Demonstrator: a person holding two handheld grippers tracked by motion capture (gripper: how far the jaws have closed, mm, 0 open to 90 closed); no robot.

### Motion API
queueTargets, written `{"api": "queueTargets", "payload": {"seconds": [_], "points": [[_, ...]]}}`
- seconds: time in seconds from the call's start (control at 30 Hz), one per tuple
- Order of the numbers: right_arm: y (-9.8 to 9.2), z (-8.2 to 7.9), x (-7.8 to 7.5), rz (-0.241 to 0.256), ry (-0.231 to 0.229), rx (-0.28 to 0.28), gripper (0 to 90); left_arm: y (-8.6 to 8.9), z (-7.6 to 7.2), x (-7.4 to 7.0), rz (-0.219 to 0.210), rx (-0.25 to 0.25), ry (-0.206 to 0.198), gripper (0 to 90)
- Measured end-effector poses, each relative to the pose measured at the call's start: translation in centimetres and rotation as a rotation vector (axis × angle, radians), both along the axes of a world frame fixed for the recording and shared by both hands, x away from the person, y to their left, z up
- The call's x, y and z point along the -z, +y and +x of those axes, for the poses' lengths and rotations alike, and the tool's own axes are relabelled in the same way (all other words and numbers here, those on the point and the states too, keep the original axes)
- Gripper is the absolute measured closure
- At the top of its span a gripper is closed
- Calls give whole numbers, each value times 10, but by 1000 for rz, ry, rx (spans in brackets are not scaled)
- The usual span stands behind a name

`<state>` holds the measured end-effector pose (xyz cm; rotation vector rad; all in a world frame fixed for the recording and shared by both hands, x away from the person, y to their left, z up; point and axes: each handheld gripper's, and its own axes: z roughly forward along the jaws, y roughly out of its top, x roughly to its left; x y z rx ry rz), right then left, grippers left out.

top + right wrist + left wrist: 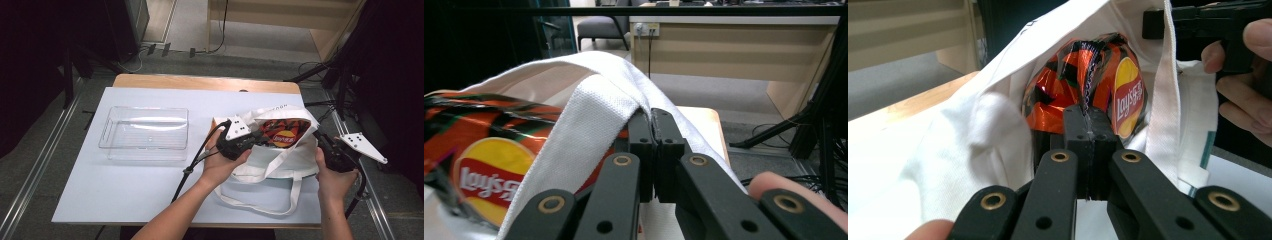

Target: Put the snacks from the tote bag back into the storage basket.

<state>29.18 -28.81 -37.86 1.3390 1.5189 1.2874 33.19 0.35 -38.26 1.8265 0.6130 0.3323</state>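
Observation:
A white tote bag (280,162) lies at the table's right with its mouth held wide. Inside it sits an orange Lay's chip bag (284,132). My left gripper (259,136) reaches into the mouth from the left. In the left gripper view it (1087,117) is shut on the crimped top seam of the chip bag (1075,80), with the tote's fabric (973,135) draped to the left. My right gripper (319,135) holds the tote's right rim. In the right gripper view it (653,122) is shut on the tote's white strap (589,105), beside the chip bag (484,165).
A clear plastic tray (116,145) stands on the left half of the white table cover (125,190). The tote's long handle loops toward the front edge. Cables and black stands crowd the floor to the right. The right gripper and a hand (1243,95) show beyond the tote.

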Motion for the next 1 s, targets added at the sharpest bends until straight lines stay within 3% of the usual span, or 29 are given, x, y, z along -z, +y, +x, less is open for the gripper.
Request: {"api": "queueTargets", "payload": {"seconds": [0.17, 0.27, 0.4, 0.47, 0.5, 0.6, 0.7, 0.8, 0.9, 1.0], "points": [[-3, 1, -2, 8, -6, 27, 900, 8, -2, 0, -8, -5, -5, 900], [-6, 6, 2, 20, 15, 33, 900, 13, -2, 1, -24, -7, -4, 900], [-5, 14, 17, 34, 71, 14, 900, 16, -2, 6, -38, 10, -19, 900], [-1, 18, 26, 44, 121, 2, 900, 15, -3, 8, -56, 21, -16, 896], [1, 20, 31, 45, 141, -9, 900, 15, -4, 8, -62, 16, -21, 846], [3, 26, 45, 60, 186, -45, 900, 18, -6, 9, -77, -32, -35, 560], [2, 28, 51, 87, 202, -61, 900, 27, -8, 12, -95, -78, -40, 418], [4, 29, 54, 89, 207, -69, 900, 31, -7, 18, -85, -127, -4, 333], [8, 31, 59, 74, 236, -85, 900, 30, -2, 28, -24, -185, 55, 328], [8, 32, 62, 67, 238, -87, 865, 29, 3, 34, -28, -162, 110, 381]]}}
